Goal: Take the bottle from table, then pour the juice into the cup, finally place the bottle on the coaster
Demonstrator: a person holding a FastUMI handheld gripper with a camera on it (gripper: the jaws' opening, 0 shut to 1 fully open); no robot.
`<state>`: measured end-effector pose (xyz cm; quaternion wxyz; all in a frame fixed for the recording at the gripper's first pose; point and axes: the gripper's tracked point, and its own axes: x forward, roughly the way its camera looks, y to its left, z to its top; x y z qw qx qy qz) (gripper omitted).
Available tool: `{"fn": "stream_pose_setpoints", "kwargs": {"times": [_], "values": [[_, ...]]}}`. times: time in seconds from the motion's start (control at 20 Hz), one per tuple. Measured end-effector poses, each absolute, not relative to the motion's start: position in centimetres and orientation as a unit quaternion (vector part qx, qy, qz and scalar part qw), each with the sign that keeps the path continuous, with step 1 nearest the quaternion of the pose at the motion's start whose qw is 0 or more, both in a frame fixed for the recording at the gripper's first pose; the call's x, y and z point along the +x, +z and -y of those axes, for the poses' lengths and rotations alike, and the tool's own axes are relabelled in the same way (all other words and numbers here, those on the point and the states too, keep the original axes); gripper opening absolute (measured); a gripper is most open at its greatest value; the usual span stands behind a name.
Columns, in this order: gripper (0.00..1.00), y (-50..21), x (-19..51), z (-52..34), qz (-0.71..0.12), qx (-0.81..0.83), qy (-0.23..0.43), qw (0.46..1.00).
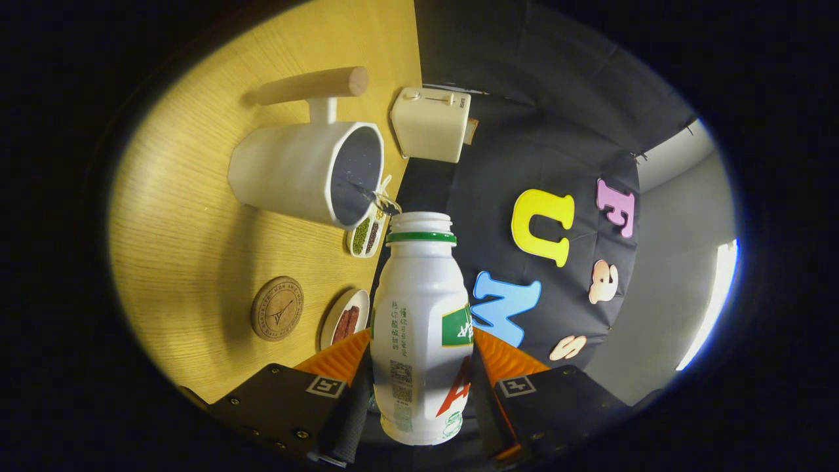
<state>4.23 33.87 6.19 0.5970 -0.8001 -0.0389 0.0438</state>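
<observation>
Above the wooden table (196,262), the pouring step looks underway: the gripper (419,373) pinches the white bottle (423,328) between both fingers, tipped so a thin stream falls into the white cup (295,170). Next, judging by the layout, righting it and reaching the round coaster (277,308). Uncapped, green-ringed neck.

The gripper (419,373) clamps the white bottle (421,328) between both fingers, its open mouth at the rim of the white cup (295,172); the round coaster (277,308) lies near on the wooden table (196,249)
</observation>
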Motion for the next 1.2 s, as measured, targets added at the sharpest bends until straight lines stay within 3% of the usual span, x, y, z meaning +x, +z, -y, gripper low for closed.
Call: {"fn": "stream_pose_setpoints", "kwargs": {"times": [1.2], "values": [[0.69, 7.2, 4.2, -34.6, 0.057, -0.837, 0.034, 0.542]]}}
